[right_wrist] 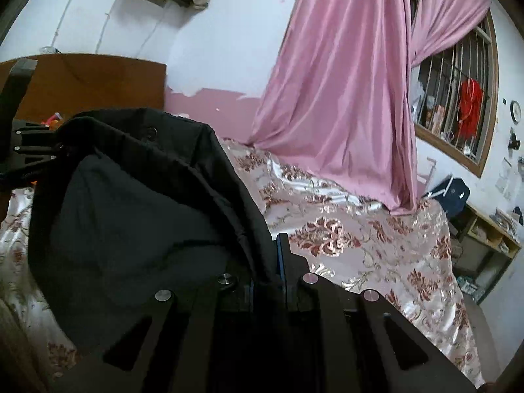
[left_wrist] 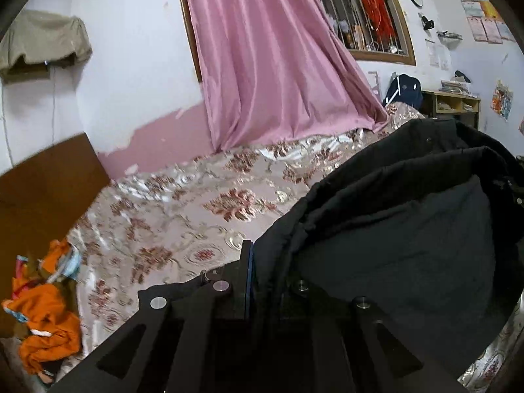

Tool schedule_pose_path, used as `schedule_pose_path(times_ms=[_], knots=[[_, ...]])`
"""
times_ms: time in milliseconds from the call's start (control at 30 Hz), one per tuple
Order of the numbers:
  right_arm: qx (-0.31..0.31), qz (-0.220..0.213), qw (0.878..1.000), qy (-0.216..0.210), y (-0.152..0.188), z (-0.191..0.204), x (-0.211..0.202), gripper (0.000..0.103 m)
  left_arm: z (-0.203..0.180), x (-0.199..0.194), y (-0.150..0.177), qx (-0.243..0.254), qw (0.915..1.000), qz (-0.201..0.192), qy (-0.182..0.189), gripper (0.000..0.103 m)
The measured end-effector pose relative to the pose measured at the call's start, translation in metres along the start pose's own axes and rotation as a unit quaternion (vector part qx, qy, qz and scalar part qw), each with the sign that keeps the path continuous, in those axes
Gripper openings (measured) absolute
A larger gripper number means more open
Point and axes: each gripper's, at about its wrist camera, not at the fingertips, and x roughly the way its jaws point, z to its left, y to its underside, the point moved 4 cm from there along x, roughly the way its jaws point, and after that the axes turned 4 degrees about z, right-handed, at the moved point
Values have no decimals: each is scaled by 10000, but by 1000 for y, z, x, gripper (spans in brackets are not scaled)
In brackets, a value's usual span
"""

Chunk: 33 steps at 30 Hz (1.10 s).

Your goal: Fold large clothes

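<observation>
A large black garment hangs in the air between my two grippers, above a bed with a floral satin cover. My left gripper is shut on the garment's edge; only its left finger with a blue pad shows, the other is under the cloth. My right gripper is shut on the opposite edge of the garment, cloth pinched between its blue pads. The left gripper also shows at the far left of the right wrist view, holding the cloth. The garment sags in a loop between them.
A pink curtain hangs onto the bed at the wall. A brown headboard stands at the bed's end, with orange clothes beside it. A barred window, a dark bag and a wooden shelf are at the right.
</observation>
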Motion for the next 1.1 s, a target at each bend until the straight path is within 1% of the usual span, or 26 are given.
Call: schedule_pose_path(times_ms=[100,233,267,333,367,400,433,467,500,533,633,733,800,867,967,1100], knots=[[109,112,9998,82,6,5,17,10,4,22,8,-186,9995,169,186,9],[192,204,9995,149,10,10,33,12,8,36,17,-277,9989,239,283,13],[195,234,9994,151,10,11,37,12,9,38,19,-273,9989,247,293,16],[160,342,9992,139,10,14,44,13,10,39,22,-269,9988,264,313,26],[109,365,9992,119,11,15,46,15,11,39,22,-299,9986,252,362,42],[55,324,9994,100,10,18,45,22,14,37,23,-398,9980,199,438,72],[25,223,9997,65,8,20,43,29,18,34,22,-503,9975,136,481,88],[16,135,9999,38,6,21,41,50,21,29,21,-635,9967,-5,507,102],[19,5,10000,40,4,23,36,70,24,22,21,-762,9956,-174,526,102],[16,-109,9999,30,2,23,33,73,26,19,20,-825,9947,-223,579,102],[-76,-217,9997,37,1,29,25,73,28,15,22,-938,9939,-95,572,102],[23,-239,9997,-46,6,28,15,75,26,8,29,-903,9944,-35,539,102],[122,-217,9996,-103,11,24,8,81,24,1,36,-874,9946,-1,557,102],[226,-170,9995,-140,19,16,3,85,21,-6,45,-874,9940,34,652,102],[334,56,9991,-243,37,3,1,89,12,-12,62,-925,9915,157,901,102],[408,652,9967,-259,82,-8,1,89,-7,-10,90,-981,9853,452,1323,102]])
